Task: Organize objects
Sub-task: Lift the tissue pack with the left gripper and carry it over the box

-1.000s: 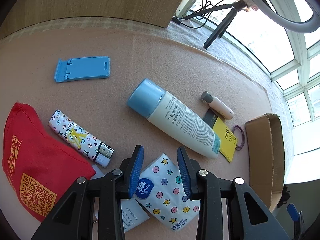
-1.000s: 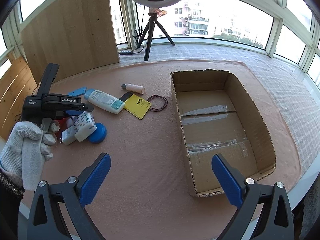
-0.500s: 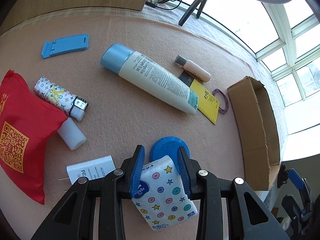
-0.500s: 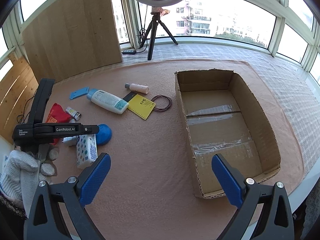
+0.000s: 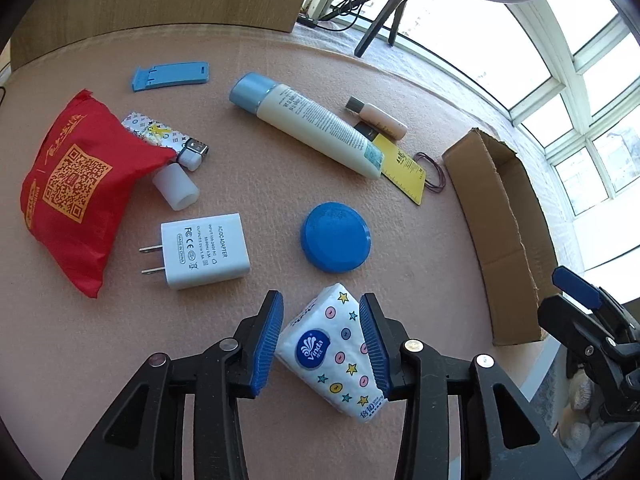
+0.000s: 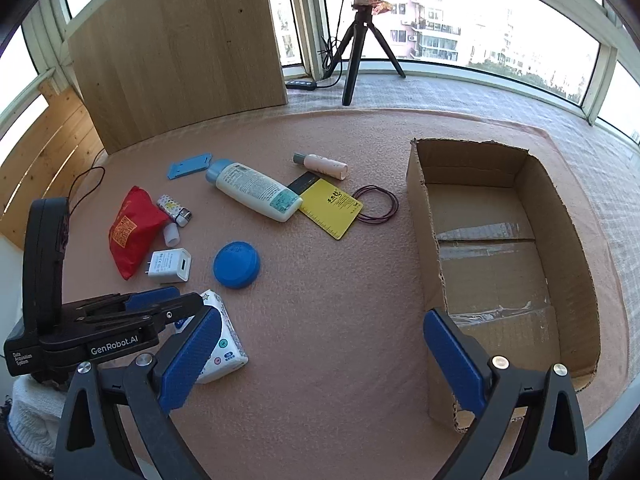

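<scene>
The left gripper [image 5: 322, 344] is clamped on the white star-and-dot printed tissue pack [image 5: 336, 350], lifted just above the pink felt table [image 5: 280, 60]. The right gripper [image 6: 320, 356] hangs wide apart and holds nothing, near the brown cardboard box [image 6: 568, 248], which looks bare inside. Judged from this, sorting has barely begun: the white charger [image 5: 208, 250], blue round lid [image 5: 336, 236], cream lotion bottle [image 5: 316, 128] and red pouch [image 5: 76, 184] lie unsorted
</scene>
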A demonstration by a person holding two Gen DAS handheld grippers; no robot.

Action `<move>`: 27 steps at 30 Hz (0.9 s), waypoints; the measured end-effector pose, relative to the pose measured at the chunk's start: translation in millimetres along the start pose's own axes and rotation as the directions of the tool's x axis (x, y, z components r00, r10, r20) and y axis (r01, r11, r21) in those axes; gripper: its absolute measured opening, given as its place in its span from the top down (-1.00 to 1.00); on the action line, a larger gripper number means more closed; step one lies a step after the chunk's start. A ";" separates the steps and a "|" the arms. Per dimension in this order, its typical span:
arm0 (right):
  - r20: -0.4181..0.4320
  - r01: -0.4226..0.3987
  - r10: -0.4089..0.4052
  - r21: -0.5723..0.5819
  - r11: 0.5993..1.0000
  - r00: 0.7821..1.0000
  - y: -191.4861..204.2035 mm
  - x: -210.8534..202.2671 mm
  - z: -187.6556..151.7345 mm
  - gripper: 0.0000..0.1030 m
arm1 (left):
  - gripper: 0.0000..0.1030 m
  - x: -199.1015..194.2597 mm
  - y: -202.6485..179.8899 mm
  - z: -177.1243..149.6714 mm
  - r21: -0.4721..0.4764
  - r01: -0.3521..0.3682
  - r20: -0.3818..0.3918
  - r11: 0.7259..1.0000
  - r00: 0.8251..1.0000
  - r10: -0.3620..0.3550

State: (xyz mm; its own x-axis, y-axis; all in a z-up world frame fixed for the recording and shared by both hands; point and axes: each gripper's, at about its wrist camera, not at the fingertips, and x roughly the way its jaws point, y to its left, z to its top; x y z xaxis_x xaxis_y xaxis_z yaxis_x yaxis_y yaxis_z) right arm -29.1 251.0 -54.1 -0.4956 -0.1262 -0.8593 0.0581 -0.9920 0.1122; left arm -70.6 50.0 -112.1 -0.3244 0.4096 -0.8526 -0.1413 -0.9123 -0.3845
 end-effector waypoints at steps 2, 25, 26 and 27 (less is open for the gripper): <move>-0.017 -0.019 0.018 -0.046 0.999 1.000 8.1 8.6 4.8 -0.94 | -0.14 -8.5 5.0 -10.9 -0.015 -0.015 0.011 1.000 1.000 0.015; -0.394 -0.347 0.244 -0.216 0.913 0.886 70.3 96.0 6.2 -0.14 | -0.20 2.1 -2.1 -59.1 -0.135 0.048 0.065 0.990 0.997 -0.039; -0.402 -0.354 0.248 -0.214 0.910 0.882 71.1 96.8 5.2 -0.08 | -0.20 2.2 -1.5 -58.6 -0.138 0.056 0.066 0.989 0.997 -0.047; -0.407 -0.361 0.253 -0.214 0.908 0.878 72.2 97.2 4.4 -0.05 | -0.19 1.8 -0.5 -58.3 -0.143 0.063 0.068 0.988 0.996 -0.054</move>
State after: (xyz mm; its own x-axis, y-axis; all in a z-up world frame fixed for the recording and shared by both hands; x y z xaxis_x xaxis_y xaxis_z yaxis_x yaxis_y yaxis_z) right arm -76.9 167.2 -127.4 -0.0681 -0.3640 -0.9289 0.4168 -0.8563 0.3051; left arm -16.5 51.5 -134.0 -0.3788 0.4569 -0.8048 -0.0263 -0.8746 -0.4841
